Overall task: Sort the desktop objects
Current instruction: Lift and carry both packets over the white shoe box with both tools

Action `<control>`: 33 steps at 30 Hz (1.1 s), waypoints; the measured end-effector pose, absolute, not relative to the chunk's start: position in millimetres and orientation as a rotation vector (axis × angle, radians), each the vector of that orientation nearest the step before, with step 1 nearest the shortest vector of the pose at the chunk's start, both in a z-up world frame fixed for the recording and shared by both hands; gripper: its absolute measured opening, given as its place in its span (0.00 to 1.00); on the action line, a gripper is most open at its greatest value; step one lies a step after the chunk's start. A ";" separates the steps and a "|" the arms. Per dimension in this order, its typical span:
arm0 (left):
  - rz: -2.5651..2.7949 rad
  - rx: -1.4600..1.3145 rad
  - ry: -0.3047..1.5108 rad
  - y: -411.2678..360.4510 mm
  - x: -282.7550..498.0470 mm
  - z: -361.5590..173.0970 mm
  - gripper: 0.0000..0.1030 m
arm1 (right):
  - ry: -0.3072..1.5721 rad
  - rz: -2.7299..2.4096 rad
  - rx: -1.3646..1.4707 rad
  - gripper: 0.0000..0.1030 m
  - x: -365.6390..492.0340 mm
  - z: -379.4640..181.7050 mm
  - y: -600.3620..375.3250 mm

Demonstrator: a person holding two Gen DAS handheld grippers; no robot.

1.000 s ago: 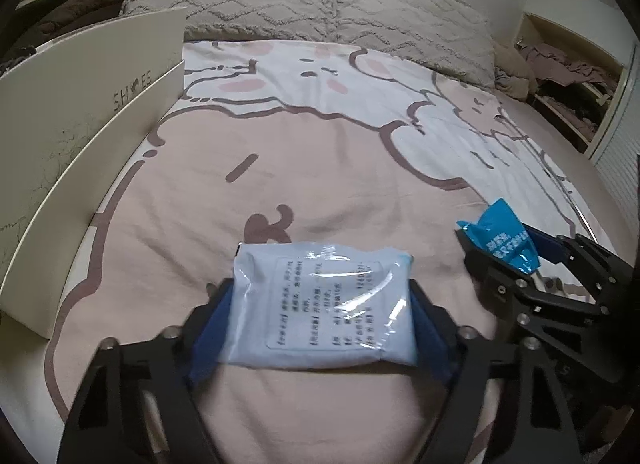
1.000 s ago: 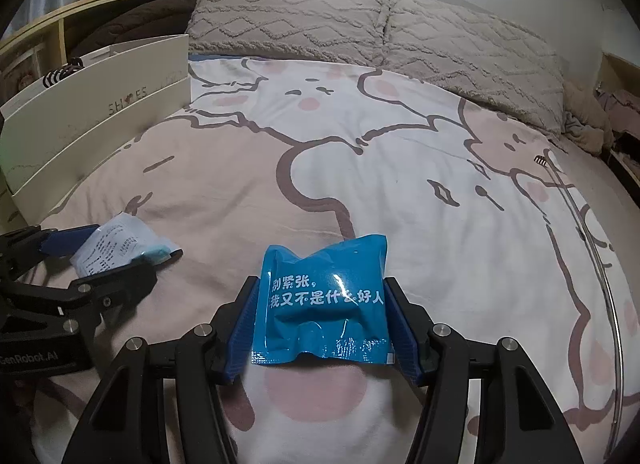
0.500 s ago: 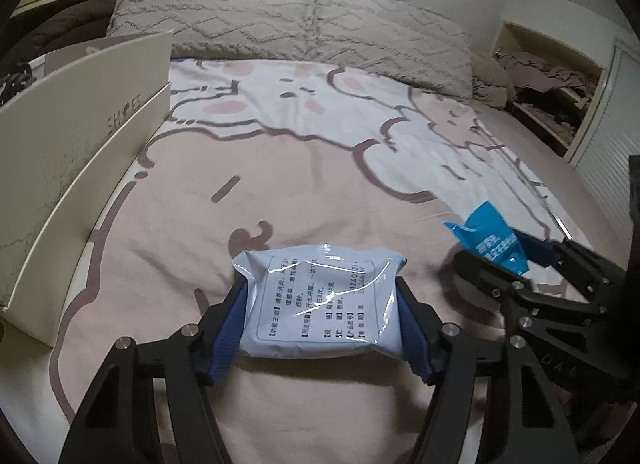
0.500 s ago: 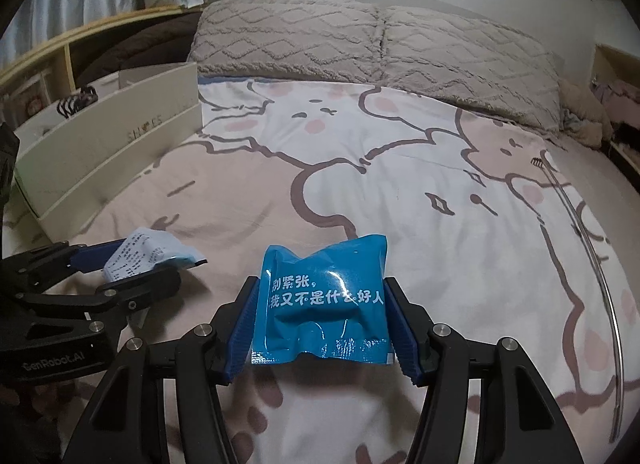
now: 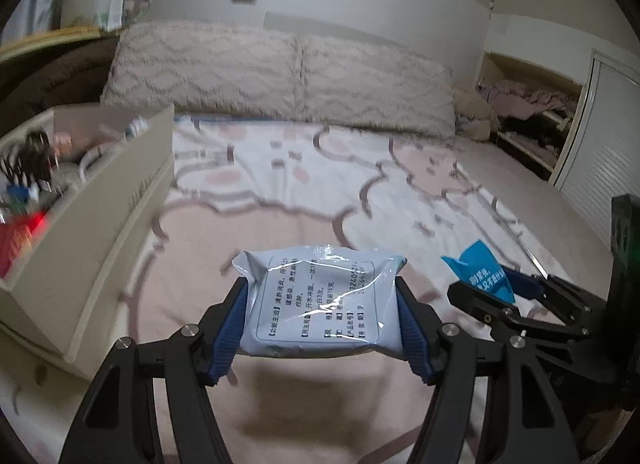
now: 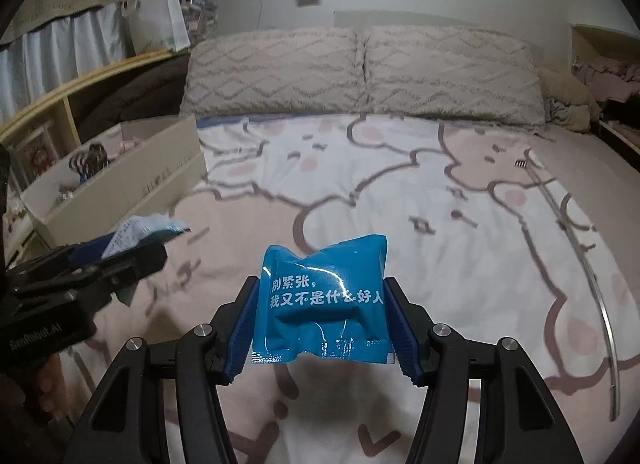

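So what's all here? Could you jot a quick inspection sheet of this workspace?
Surface: bed with a cartoon-print cover.
Job's things: white sachet and blue sachet, both lifted clear of the bed.
Clutter: cream box at the left, holding small items.
Grippers: left gripper clamped on the white sachet; right gripper clamped on the blue sachet.
Cables: one thin line across the cover; cannot tell what.
Surroundings: two pillows, shelves.

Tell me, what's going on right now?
Left gripper clamps white packet. Right gripper clamps blue packet. Cream box open at left; nothing in between.
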State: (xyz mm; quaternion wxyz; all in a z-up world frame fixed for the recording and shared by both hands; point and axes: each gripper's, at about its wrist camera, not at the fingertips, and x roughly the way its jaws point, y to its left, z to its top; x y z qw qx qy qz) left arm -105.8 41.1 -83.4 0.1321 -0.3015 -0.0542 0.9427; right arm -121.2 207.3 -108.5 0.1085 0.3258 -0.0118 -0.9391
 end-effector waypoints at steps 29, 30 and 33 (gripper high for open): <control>2.948 -0.660 -0.311 -63.4 -161.5 -3.3 0.66 | -0.028 -2.659 0.803 0.59 -190.7 -13.6 128.2; 2.966 -0.659 -0.322 -70.2 -161.0 -4.0 0.66 | -0.033 -2.637 0.816 0.59 -194.0 -13.9 121.5; 3.010 -0.655 -0.350 -88.0 -159.5 -5.3 0.66 | -0.017 -2.586 0.835 0.59 -201.6 -15.4 97.7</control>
